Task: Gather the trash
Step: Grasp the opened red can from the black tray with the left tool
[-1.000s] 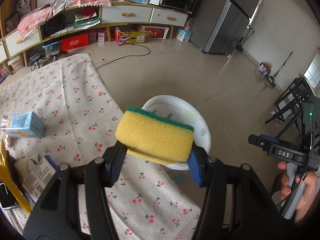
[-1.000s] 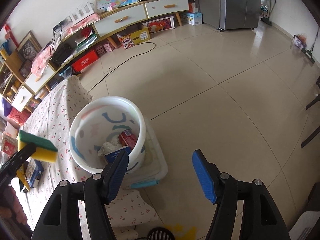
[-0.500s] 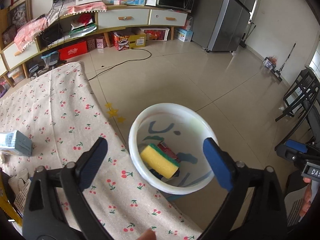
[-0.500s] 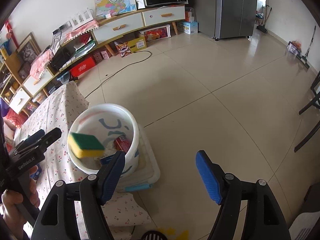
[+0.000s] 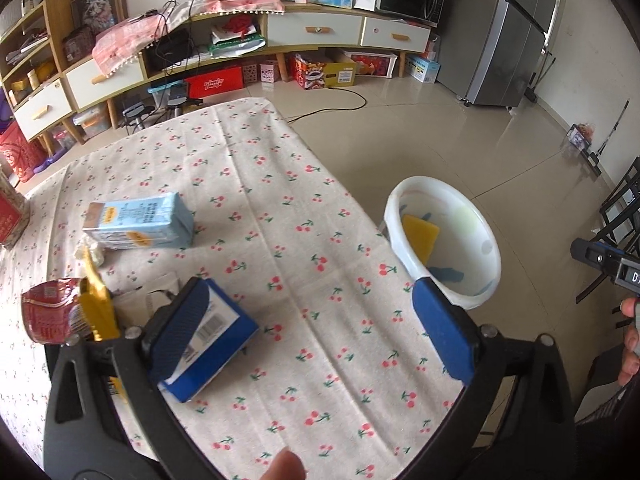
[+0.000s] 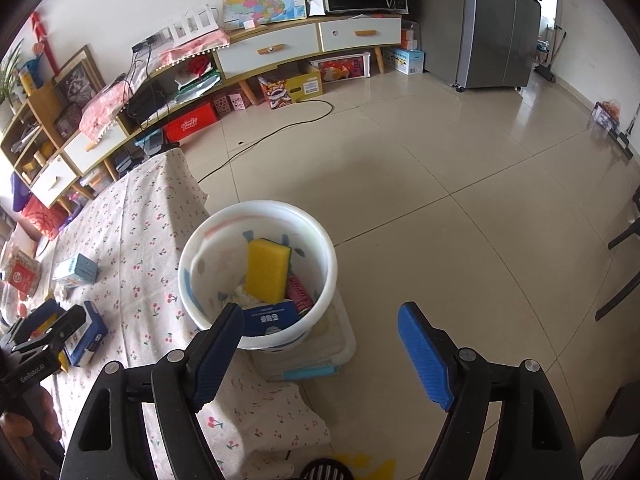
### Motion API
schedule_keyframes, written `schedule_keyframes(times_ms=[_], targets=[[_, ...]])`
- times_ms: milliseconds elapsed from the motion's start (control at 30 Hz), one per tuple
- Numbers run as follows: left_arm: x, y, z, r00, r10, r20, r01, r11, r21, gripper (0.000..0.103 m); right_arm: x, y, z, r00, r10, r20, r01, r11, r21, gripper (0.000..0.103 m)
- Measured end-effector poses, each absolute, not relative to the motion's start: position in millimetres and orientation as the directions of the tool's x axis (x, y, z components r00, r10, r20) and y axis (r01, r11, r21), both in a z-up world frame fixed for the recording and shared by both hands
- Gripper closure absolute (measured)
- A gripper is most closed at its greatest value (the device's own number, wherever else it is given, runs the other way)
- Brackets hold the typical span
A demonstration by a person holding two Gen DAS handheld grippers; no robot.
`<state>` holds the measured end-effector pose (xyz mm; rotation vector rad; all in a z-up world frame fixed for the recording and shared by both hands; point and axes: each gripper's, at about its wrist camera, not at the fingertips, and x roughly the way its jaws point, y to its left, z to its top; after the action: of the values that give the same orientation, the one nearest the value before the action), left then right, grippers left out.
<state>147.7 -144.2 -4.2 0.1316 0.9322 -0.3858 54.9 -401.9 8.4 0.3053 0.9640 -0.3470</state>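
Item: white bin (image 6: pixel 256 276), centre of the right wrist view, standing on the floor just beside the edge of the cherry-print tablecloth (image 5: pixel 280 216). Contents: yellow sponge (image 6: pixel 267 272) leaning upright, a red packet and a blue carton beneath it.

Item: left gripper (image 5: pixel 308 320), lower centre of its own view — fingers spread wide, nothing between them, hovering over the cloth.

Item: right gripper (image 6: pixel 320 352), lower centre of its view — likewise spread and empty, above the bin's near rim.

Trash for you to collect, left wrist view:
- Blue-and-white box (image 5: pixel 212 344), lower left, lying flat partly behind your left finger. Probably light cardboard, stiff enough to pinch across its narrow sides; squeeze gently, since an empty box may cave in.
- Pale blue carton (image 5: pixel 140 222), left of centre, on its side. Likely light and smooth-faced; take it across the short width near the middle so it does not pivot.
- Red crumpled wrapper (image 5: pixel 48 312) and yellow packet (image 5: pixel 96 308), far left. Soft, thin, probably slippery; pinch a bunched fold, not a flat face.
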Motion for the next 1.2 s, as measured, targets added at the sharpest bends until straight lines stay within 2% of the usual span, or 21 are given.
schedule_keyframes(times_ms=[167,300,500,700,767,933,1133,1200], targets=[[147.1,-92.1,3.3,0.550,-0.197,-0.811,0.330,0.944,-0.006,0.002,68.6,-373.3,8.7,0.522,-0.139,-0.842,0.376,0.923,0.080,0.021],[152.3,-38.3,5.5,0.552,-0.147,-0.821,0.242,0.970,-0.011,0.002,83.0,-349.1,6.7,0.516,-0.128,-0.847,0.338,0.939,0.064,0.021],[174.2,37.5,4.0,0.494,-0.163,-0.854,0.080,0.987,-0.142,0.002,105.4,-312.2,1.4,0.503,-0.114,-0.857,0.281,0.959,0.037,0.021],[193.3,84.9,-14.6,0.442,-0.188,-0.877,-0.035,0.974,-0.226,0.018,123.4,-282.5,-3.0,0.495,-0.090,-0.864,0.244,0.969,0.039,0.021],[198.4,95.5,-24.7,0.405,-0.221,-0.887,-0.064,0.961,-0.269,0.026,129.2,-273.6,-5.6,0.489,-0.085,-0.868,0.234,0.972,0.036,0.021],[205.8,104.2,-44.0,0.353,-0.298,-0.887,-0.112,0.928,-0.356,0.030,139.6,-249.5,-7.7,0.483,-0.069,-0.873,0.202,0.979,0.035,0.021],[212.5,107.0,-52.7,0.339,-0.337,-0.878,-0.146,0.903,-0.403,0.032,147.5,-224.8,-11.5,0.475,-0.057,-0.878,0.164,0.986,0.024,0.021],[213.0,107.8,-51.5,0.345,-0.324,-0.881,-0.151,0.907,-0.393,0.037,149.7,-219.1,-13.1,0.472,-0.056,-0.880,0.157,0.987,0.021,0.021]])
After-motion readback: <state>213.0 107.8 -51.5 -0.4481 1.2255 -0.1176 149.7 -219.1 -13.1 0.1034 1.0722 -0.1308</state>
